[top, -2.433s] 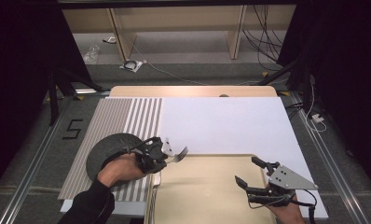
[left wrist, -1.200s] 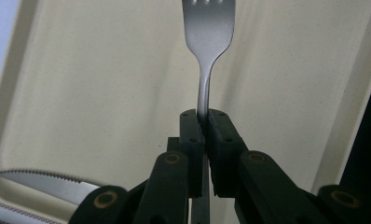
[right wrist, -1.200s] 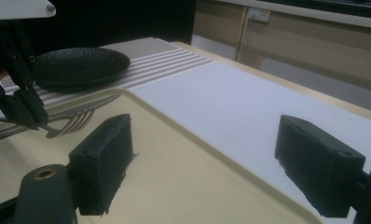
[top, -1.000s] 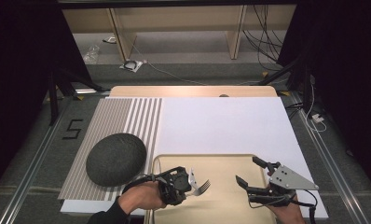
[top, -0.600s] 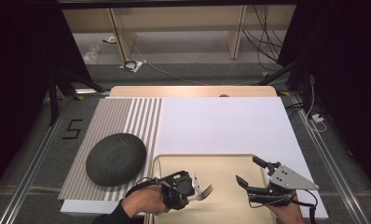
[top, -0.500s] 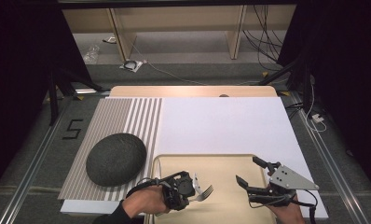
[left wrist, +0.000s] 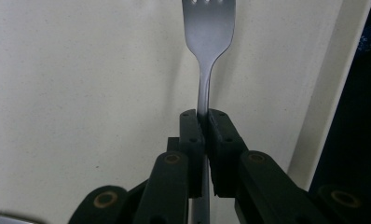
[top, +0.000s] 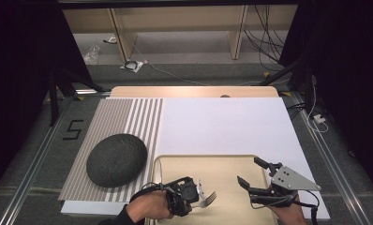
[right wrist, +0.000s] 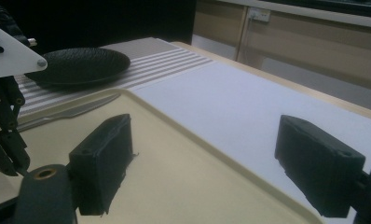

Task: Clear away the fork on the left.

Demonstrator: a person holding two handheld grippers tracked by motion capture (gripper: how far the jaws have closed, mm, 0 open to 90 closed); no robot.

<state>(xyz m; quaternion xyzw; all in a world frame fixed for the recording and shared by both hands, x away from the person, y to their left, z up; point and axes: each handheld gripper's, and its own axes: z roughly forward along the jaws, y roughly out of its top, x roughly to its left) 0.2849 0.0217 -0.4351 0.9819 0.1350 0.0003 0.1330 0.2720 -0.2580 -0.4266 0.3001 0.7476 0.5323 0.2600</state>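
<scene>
Left gripper (top: 196, 194) clamps fork (left wrist: 207, 42) over tray (top: 231, 164); right gripper (top: 255, 176) gapes empty.

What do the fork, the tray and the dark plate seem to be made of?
Fork: likely polished steel; it is silvery with a soft shine. Tray: probably matte plastic; it is plain beige with a moulded raised rim. Plate: perhaps dark stoneware or plastic; it is near black with a finely textured, dull surface.

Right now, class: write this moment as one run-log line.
left gripper: shut on fork, over tray | right gripper: open, empty, over tray | knife: in tray | black plate: on striped mat
</scene>
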